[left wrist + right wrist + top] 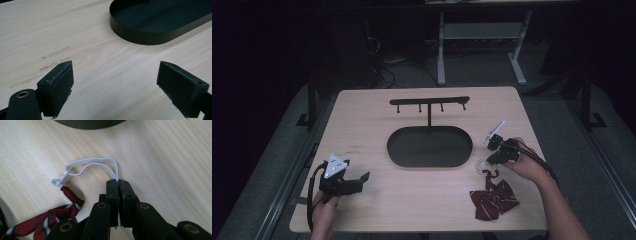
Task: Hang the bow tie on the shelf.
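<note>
While the right gripper (118, 181) is pinching the white elastic loop (92, 165) between closed jaws, the striped red bow tie (50, 216) is trailing left of them on the bench (412, 200); the left gripper (115, 85) is gaping wide, holding nothing.

L hand-held gripper (362, 178) jaws wide apart, low over bench; R hand-held gripper (488, 162) jaws pinched closed, angled down.

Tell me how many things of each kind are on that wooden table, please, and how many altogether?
Black stands with oval tray and hook bar: 1
Red striped bow ties with white elastic strap: 1
Hand-held grippers, left gripper and right gripper: 2
Total: 4
</note>
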Demonstrator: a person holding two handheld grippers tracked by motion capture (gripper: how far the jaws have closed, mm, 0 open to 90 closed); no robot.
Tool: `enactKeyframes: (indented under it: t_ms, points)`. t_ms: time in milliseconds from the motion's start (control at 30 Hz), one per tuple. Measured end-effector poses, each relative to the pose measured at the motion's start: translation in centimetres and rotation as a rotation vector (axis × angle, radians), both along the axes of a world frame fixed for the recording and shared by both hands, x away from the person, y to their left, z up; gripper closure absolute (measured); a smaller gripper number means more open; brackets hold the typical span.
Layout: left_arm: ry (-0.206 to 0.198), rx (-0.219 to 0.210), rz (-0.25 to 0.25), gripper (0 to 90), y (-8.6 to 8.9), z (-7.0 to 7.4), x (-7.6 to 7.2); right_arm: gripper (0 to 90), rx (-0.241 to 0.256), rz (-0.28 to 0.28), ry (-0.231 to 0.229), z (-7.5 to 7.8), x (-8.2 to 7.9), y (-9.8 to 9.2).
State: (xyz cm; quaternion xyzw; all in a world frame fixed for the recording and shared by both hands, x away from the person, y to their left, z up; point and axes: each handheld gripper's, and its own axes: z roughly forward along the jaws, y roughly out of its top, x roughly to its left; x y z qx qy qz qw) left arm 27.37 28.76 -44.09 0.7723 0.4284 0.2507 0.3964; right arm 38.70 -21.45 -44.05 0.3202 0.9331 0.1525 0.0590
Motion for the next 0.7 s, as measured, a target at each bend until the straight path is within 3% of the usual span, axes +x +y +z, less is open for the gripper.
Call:
enactKeyframes:
  t_ms: [367,700]
  points:
    - [-0.005,0.001,0.000,13.6,0.0,0.0,-0.1,88.0,0.006,0.018,0.006,0.6,-0.4,0.1]
    - [-0.003,0.002,0.002,13.6,-0.1,0.0,-0.1,88.2,0.090,0.053,-0.023,3.0,-1.9,0.2]
